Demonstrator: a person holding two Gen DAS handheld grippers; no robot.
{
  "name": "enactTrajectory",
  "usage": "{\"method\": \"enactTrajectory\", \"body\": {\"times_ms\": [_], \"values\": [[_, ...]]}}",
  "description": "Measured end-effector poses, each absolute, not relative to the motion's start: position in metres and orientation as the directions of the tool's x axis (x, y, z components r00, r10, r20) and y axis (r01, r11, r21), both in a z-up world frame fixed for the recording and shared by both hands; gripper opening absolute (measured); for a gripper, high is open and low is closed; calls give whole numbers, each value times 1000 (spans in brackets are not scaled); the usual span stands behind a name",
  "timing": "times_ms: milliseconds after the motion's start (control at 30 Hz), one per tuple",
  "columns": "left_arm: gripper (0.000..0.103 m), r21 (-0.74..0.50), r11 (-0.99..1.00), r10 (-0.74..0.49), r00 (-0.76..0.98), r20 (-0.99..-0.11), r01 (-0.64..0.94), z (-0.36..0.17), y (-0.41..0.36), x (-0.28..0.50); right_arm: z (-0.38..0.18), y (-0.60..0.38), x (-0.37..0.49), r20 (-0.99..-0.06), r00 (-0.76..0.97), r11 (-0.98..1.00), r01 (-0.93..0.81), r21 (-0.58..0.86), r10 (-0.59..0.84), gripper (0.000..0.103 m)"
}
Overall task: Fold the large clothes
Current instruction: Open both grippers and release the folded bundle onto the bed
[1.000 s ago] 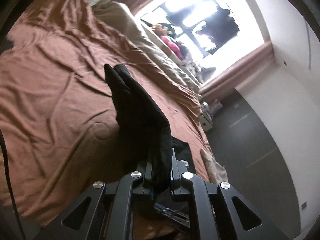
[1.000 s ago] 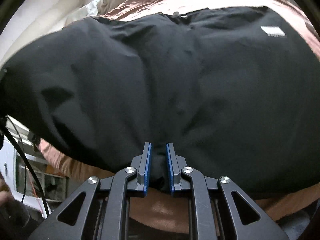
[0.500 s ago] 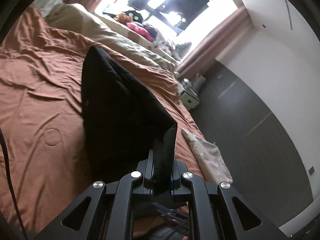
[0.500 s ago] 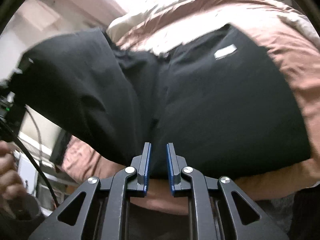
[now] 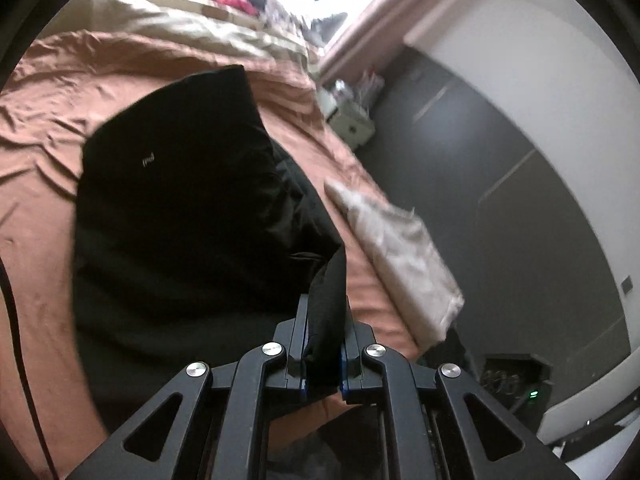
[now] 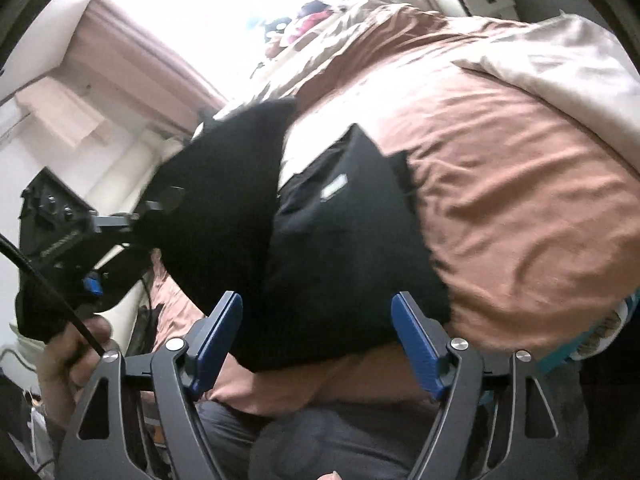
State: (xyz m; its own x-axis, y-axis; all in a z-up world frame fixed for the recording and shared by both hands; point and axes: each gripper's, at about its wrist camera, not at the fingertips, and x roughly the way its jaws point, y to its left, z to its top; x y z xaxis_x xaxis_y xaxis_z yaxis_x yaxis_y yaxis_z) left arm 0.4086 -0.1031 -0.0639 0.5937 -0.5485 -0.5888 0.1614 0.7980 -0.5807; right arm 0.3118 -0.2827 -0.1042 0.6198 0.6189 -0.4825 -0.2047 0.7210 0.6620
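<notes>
A large black garment (image 5: 192, 200) lies partly doubled over on the brown bed sheet (image 5: 40, 128). My left gripper (image 5: 323, 320) is shut on a strip of its edge, which rises from the jaws to the rest of the cloth. In the right wrist view the left gripper (image 6: 120, 220) holds one flap up at the left, with a hand (image 6: 68, 356) on its handle. My right gripper (image 6: 316, 308) has its jaws opening wide. Its blue pads (image 6: 412, 328) touch nothing, and the black garment (image 6: 340, 248) with a small white label rests on the bed just beyond them.
A beige pillow (image 5: 400, 248) lies at the bed's right edge, and a beige duvet (image 5: 200, 32) is bunched at the far end. A white nightstand (image 5: 348, 120) stands by a dark wall panel (image 5: 520, 220). Beige bedding (image 6: 560, 60) shows in the right wrist view.
The right gripper let go of the black cloth and its jaws swung wide apart. The left gripper carried its held edge sideways across the bed, and more of the garment now lies flat.
</notes>
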Motion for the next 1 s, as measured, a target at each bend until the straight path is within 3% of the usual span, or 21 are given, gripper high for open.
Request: {"method": "enactTrajectory", "body": {"times_ms": [133,233,300,333,667,833,900,1000], "values": [[19,-570,798,-585,477,-656,196,-93,-134,426,-112,-299,307,-494,627,720,-160,675,603,76],[44,-628,751,-646,427,-633,204,-102,-137,426,-111,-305,314,-500,627,721,-145,678,597,76],[70,-623,756,-636,455,-623,202,-97,-127,420,-111,-304,316,-497,622,714,-147,685,605,76],[73,-614,764,-623,474,-623,198,-94,-123,417,-108,-303,315,-494,620,710,-151,687,610,76],[75,-549,835,-469,570,-675,37,-94,-37,388,-92,-274,350,-447,608,684,-229,692,656,76],[75,-524,851,-418,555,-719,-38,-113,-9,377,-90,-255,380,-474,600,706,-229,670,644,74],[75,-510,858,-401,544,-737,-59,-121,-3,372,-94,-254,387,-494,605,724,-209,658,624,43],[75,-497,865,-388,526,-757,-78,-131,0,370,-108,-256,392,-510,586,715,-182,675,630,19]]}}
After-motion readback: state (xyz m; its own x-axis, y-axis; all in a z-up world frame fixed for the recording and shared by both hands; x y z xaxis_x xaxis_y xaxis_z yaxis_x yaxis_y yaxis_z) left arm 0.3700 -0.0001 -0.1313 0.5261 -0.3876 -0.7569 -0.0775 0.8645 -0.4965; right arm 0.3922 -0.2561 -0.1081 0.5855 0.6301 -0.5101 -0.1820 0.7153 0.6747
